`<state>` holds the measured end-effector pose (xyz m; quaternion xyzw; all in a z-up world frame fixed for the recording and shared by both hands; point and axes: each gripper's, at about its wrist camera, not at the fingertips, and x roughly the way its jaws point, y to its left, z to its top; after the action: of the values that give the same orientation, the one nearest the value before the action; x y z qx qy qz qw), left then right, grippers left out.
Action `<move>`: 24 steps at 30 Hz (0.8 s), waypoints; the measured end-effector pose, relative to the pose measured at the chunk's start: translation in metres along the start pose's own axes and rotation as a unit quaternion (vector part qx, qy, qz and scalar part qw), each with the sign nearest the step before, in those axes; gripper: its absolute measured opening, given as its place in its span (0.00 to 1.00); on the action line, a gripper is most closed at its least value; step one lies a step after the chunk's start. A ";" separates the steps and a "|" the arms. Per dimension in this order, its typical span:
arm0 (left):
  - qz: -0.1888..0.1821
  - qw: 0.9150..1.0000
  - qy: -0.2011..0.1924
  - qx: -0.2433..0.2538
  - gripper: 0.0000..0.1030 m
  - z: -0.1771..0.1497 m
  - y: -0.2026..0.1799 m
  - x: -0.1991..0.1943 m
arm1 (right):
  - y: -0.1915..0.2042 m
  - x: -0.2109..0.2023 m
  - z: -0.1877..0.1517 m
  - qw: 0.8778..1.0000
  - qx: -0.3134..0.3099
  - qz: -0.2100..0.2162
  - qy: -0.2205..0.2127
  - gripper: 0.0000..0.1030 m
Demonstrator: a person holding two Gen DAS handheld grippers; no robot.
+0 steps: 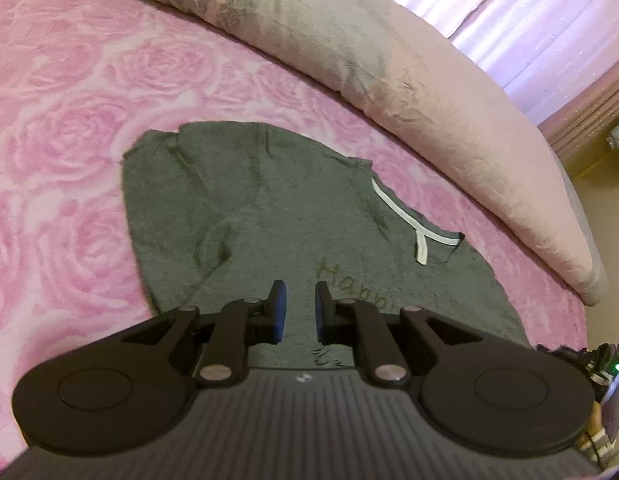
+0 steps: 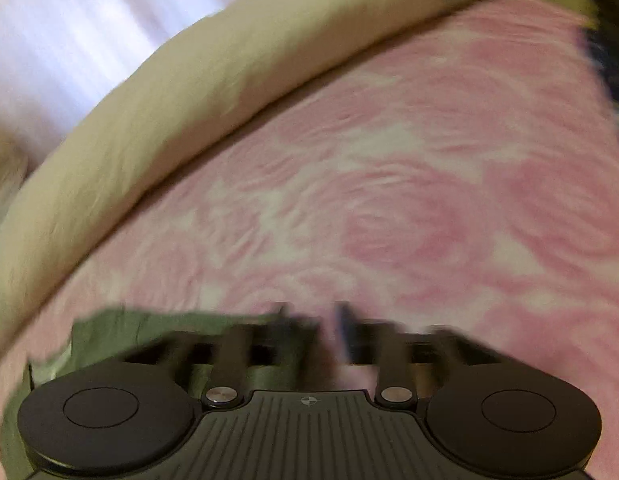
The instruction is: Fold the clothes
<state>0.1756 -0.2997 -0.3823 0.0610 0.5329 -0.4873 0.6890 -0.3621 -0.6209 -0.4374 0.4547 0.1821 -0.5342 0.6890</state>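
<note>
Shirt: grey, lay flat and partly folded on the blanket at mid-frame of the left wrist view; a white neck band and label showed at its right side, with lettering on the cloth just above the fingertips.
Shirt, right wrist view: an edge of the same cloth showed at lower left, partly behind the gripper body.
Left gripper: at lower centre of its frame, over the shirt's near part; jaws stood a narrow gap apart with only the flat cloth visible through the gap, nothing pinched between the pads, so released.
Right gripper: at lower centre of its frame, heavily blurred; jaws seemed parted with no cloth between them, so released, above the line where shirt edge met blanket.
Blanket: pink with a rose pattern, filled most of both frames.
Duvet: pale, rumpled roll that ran from top centre to the right edge in the left view; upper left in the right view.
Curtain: light, pleated, upper right of the left view.
</note>
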 end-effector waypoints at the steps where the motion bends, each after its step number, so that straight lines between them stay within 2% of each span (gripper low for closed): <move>1: 0.005 1.000 -0.002 -0.004 0.10 0.001 0.005 -0.003 | -0.003 -0.014 -0.004 1.000 0.025 0.003 -0.011 0.58; 2: 0.010 1.000 -0.003 -0.010 0.10 0.001 0.010 -0.007 | -0.006 -0.027 -0.010 0.999 0.049 0.011 -0.014 0.58; 4: 0.022 0.999 -0.007 -0.025 0.10 0.002 0.022 -0.014 | -0.005 -0.046 -0.031 0.995 0.078 0.058 0.030 0.58; 6: 0.035 0.998 -0.012 -0.041 0.13 0.005 0.034 -0.021 | 0.001 -0.054 -0.055 0.990 0.076 0.092 0.072 0.57; 7: 0.040 0.998 -0.017 -0.050 0.17 0.007 0.041 -0.024 | 0.005 -0.054 -0.065 0.991 0.060 0.078 0.088 0.57; 8: 0.043 0.997 -0.023 -0.058 0.19 0.009 0.048 -0.027 | 0.006 -0.053 -0.070 0.994 0.045 0.045 0.092 0.57; 9: 0.046 0.997 -0.028 -0.064 0.21 0.012 0.055 -0.029 | 0.003 -0.055 -0.071 0.996 0.042 0.012 0.084 0.42; 10: 0.049 0.996 -0.033 -0.070 0.24 0.016 0.061 -0.031 | 0.001 -0.057 -0.072 0.996 0.038 -0.021 0.075 0.39; 13: 0.055 0.993 -0.049 -0.090 0.33 0.032 0.085 -0.024 | -0.006 -0.070 -0.061 0.994 0.058 -0.089 0.041 0.40; 17: 0.037 0.988 -0.061 -0.134 0.33 0.053 0.123 0.005 | -0.006 -0.075 -0.051 0.990 0.078 -0.109 0.043 0.40; 20: 0.016 0.985 -0.065 -0.161 0.33 0.066 0.146 0.035 | 0.007 -0.076 -0.055 0.989 0.067 -0.126 0.044 0.40; 22: -0.003 0.981 -0.064 -0.184 0.29 0.071 0.159 0.053 | 0.016 -0.073 -0.063 0.987 0.062 -0.141 0.045 0.40; 24: -0.026 0.977 -0.066 -0.201 0.03 0.075 0.167 0.063 | 0.020 -0.068 -0.072 0.985 0.066 -0.154 0.050 0.40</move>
<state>0.3463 -0.2969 -0.4736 -0.1246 0.5743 -0.3909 0.7084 -0.3517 -0.5227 -0.4154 0.4917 0.2480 -0.6215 0.5571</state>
